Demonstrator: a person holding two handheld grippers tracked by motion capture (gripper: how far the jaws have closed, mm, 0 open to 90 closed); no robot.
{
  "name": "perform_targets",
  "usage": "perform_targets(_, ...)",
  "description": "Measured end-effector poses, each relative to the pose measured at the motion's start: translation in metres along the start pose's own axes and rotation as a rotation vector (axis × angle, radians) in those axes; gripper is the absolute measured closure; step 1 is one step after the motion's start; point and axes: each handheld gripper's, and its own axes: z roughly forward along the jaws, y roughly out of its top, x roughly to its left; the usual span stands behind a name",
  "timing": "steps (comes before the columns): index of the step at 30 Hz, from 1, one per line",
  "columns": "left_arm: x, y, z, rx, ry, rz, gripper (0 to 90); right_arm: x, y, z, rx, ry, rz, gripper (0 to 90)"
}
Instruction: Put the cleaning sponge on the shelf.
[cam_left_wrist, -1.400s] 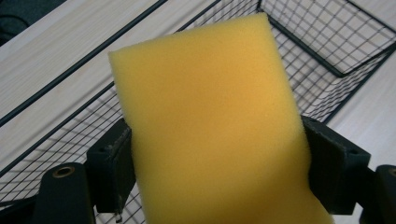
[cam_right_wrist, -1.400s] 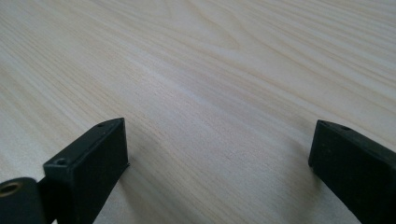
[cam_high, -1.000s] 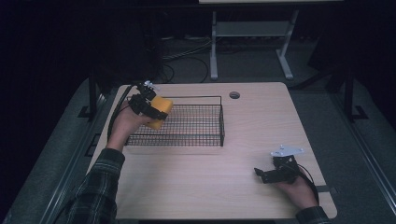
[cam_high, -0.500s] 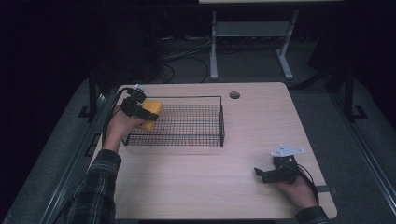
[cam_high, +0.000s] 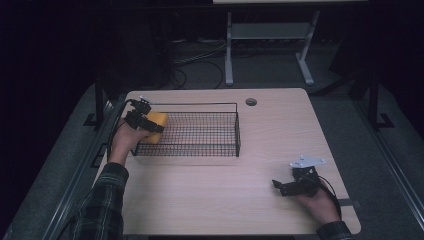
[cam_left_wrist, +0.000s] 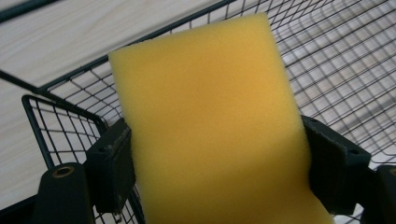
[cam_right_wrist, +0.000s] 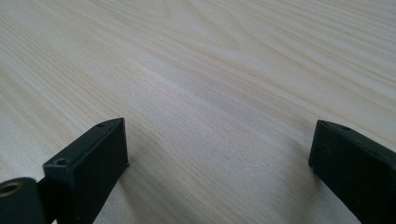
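Between black jaws, porous yellow sponge (cam_left_wrist: 210, 126)

The person is wearing a dark plaid sleeve (cam_high: 102, 200) on the left arm; both grippers, left gripper (cam_high: 141, 116) and right gripper (cam_high: 285, 186), are showing black blocky jaws (small screw holes visible), the right carrying a grey three-cornered plate (cam_high: 306, 161)

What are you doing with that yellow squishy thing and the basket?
A person holds a tool in each hand. The left tool is shut on a yellow sponge and holds it at the left end of the black wire basket, just over its rim. The sponge has not been let go. The right tool sits open and holds nothing, low over the wooden table near the person's right side, far from the basket.
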Motion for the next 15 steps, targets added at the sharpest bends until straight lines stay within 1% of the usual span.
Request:
perform_targets(2,0.001,-0.002,0.003,0.002,-0.003,-0.012,20.3,0.0,0.0,0.0,0.0,0.0,0.0,3.8)
perform_targets(4,0.001,-0.003,0.005,0.016,0.001,-0.009,20.2,0.0,0.0,0.0,0.0,0.0,0.0,3.8)
perform_targets(6,0.001,-0.004,0.007,0.008,-0.008,-0.017,20.2,0.0,0.0,0.0,0.0,0.0,0.0,3.8)
perform_targets(8,0.0,-0.005,0.009,0.017,-0.006,-0.013,20.0,0.0,0.0,0.0,0.0,0.0,0.0,3.8)
perform_targets(15,0.0,-0.009,0.015,0.041,-0.008,-0.019,19.5,0.0,0.0,0.0,0.0,0.0,0.0,3.8)
